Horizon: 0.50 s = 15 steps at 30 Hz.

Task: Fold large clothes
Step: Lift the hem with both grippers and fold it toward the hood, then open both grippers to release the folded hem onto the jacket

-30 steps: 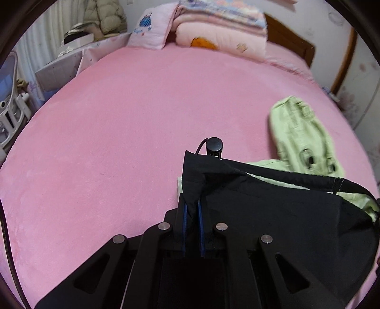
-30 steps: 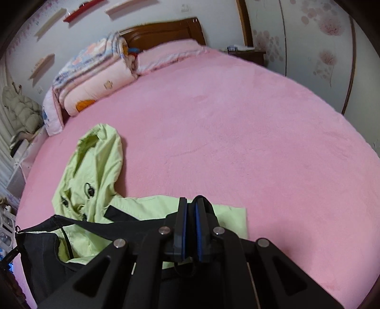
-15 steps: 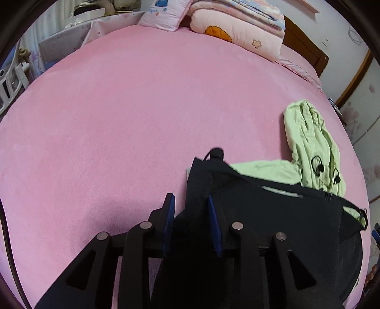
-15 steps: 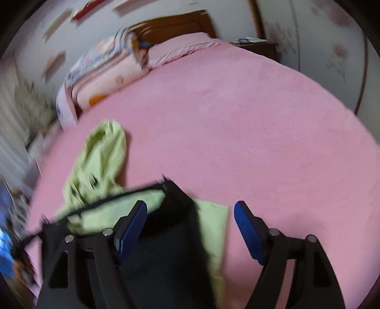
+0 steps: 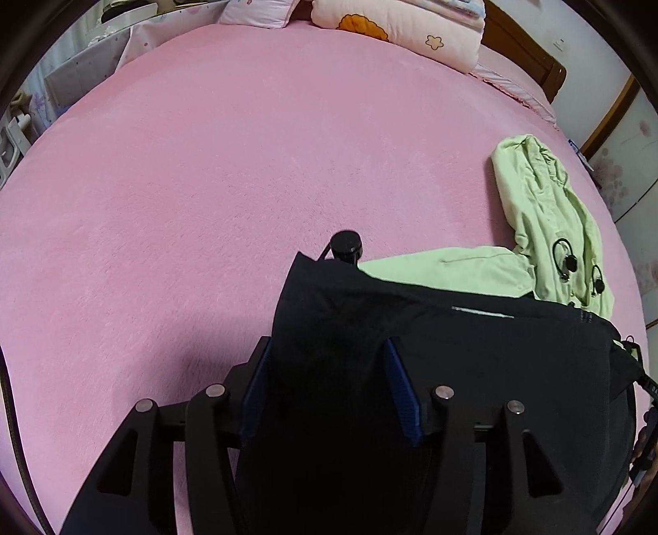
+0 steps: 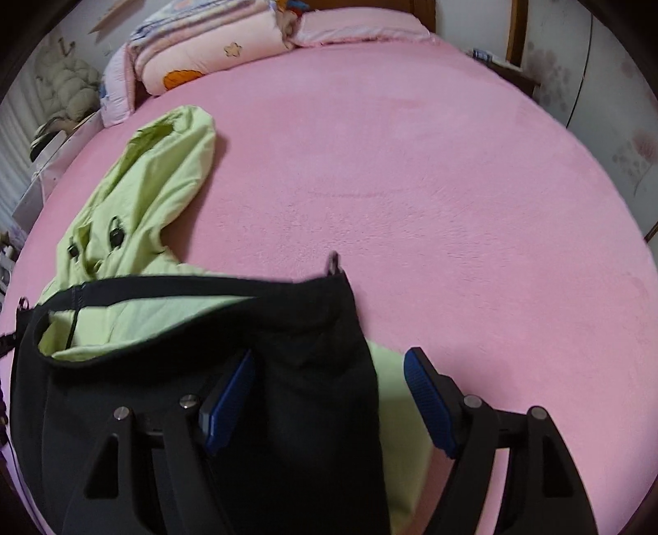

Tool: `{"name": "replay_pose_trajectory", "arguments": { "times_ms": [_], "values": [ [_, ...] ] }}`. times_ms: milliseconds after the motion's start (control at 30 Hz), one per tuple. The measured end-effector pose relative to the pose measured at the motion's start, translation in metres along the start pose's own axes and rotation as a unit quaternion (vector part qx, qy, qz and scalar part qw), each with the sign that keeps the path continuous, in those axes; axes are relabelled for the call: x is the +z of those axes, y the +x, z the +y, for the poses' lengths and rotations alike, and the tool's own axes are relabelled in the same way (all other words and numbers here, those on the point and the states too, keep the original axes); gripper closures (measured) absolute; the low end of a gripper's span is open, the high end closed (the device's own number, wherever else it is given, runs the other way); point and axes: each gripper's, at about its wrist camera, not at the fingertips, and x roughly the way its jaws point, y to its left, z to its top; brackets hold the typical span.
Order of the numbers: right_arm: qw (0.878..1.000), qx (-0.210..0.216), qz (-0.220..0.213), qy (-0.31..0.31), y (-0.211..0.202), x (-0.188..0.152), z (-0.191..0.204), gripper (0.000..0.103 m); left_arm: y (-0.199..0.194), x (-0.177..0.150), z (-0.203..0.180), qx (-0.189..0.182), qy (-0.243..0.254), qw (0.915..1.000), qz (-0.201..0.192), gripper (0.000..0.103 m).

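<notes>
A light green hooded jacket (image 5: pixel 534 197) (image 6: pixel 156 181) lies on the pink bed (image 5: pixel 205 185), its black part (image 5: pixel 452 337) (image 6: pixel 164 370) folded up over the green. My left gripper (image 5: pixel 329 391) is opening; the black cloth's left corner lies slack between its blue pads, and a black cord stopper (image 5: pixel 346 245) sits just beyond. My right gripper (image 6: pixel 329 395) hovers over the black cloth's right corner, its jaws closing. The left pad (image 6: pixel 230 399) lies against the cloth and the right pad (image 6: pixel 427 399) stands apart from it. A zipper pull (image 6: pixel 334 263) sticks out past that corner.
Folded quilts and a pillow (image 5: pixel 411 29) (image 6: pixel 205 45) are stacked at the head of the bed against a wooden headboard (image 5: pixel 526 53). Boxes (image 5: pixel 82 70) stand beside the bed on the left. A puffy coat (image 6: pixel 66 86) hangs by the wall.
Both grippers were shut on the black hem, then opened and sank toward the bed. The black cloth has dropped onto the green jacket. The right jaws have narrowed since half a second ago.
</notes>
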Motion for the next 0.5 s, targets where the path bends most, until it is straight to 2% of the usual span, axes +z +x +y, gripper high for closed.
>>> {"name": "replay_pose_trajectory", "arguments": {
  "times_ms": [33,67,100,233,333,500],
  "values": [
    [1.0,0.005,0.004,0.004,0.004,0.001,0.001,0.065,0.004,0.001,-0.005,0.003,0.001,1.0,0.0,0.051],
    [1.0,-0.009,0.007,0.004,0.007,0.0,0.003,0.083,0.005,0.002,-0.007,0.006,0.001,1.0,-0.004,0.051],
    [1.0,-0.024,0.003,-0.002,0.007,-0.002,0.005,0.088,0.005,0.002,-0.007,0.012,0.002,0.9999,-0.009,0.053],
    [0.998,-0.058,-0.021,-0.011,-0.004,-0.011,0.009,0.095,0.002,0.002,-0.016,0.045,0.016,0.9984,-0.031,0.081],
    [0.996,-0.069,-0.044,0.017,-0.024,-0.016,0.002,0.096,-0.007,0.0,-0.029,0.05,0.04,0.9963,-0.056,0.088],
    [0.99,-0.12,-0.06,0.033,-0.046,-0.019,0.005,0.096,-0.015,-0.002,-0.051,0.065,0.078,0.9913,-0.084,0.091]
  ]
}}
